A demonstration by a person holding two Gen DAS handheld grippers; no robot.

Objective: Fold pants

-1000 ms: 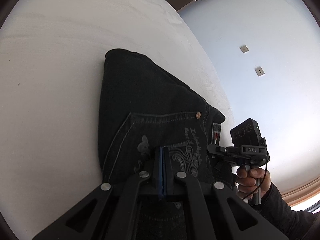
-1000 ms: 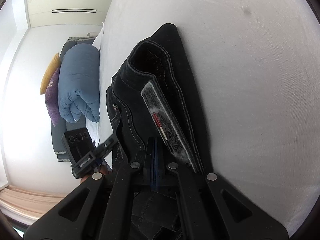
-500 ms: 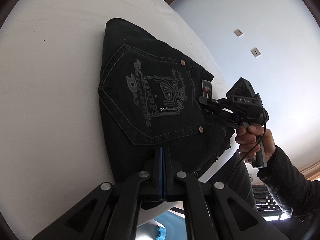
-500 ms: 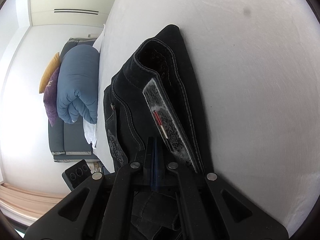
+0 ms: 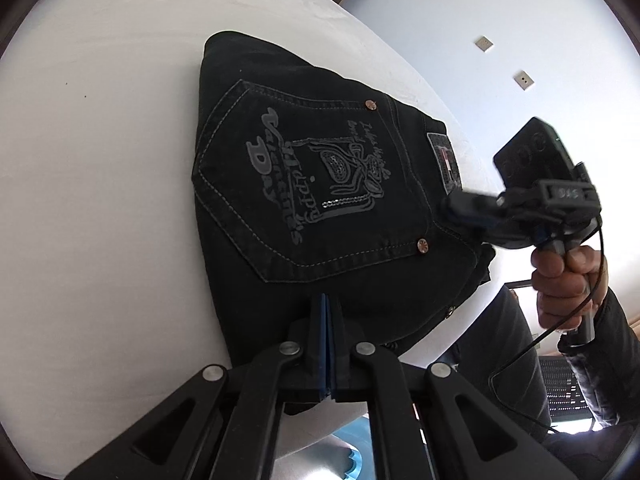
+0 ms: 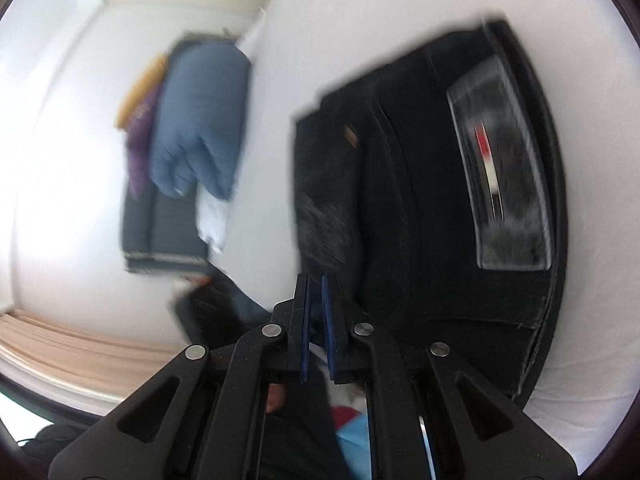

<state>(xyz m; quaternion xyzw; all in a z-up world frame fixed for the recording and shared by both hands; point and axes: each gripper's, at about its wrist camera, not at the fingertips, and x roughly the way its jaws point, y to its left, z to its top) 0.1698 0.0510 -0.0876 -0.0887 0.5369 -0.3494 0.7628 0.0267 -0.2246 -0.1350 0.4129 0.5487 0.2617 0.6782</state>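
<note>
My black pants (image 5: 320, 184) lie folded compact on the white surface (image 5: 100, 160) — seemingly finished. Left tool (image 5: 326, 344) clenched, empty; right tool (image 6: 316, 328) has just been opening — holding nothing.

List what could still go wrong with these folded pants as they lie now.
1. The folded black pants lie at the rim of the white surface, one corner hanging past it; they may slide off.
2. The right tool has just been opening, with a small gap and nothing between its pads, close by the waistband; it could catch the cloth.
3. The left tool sits shut at the near fold and might drag it.
</note>
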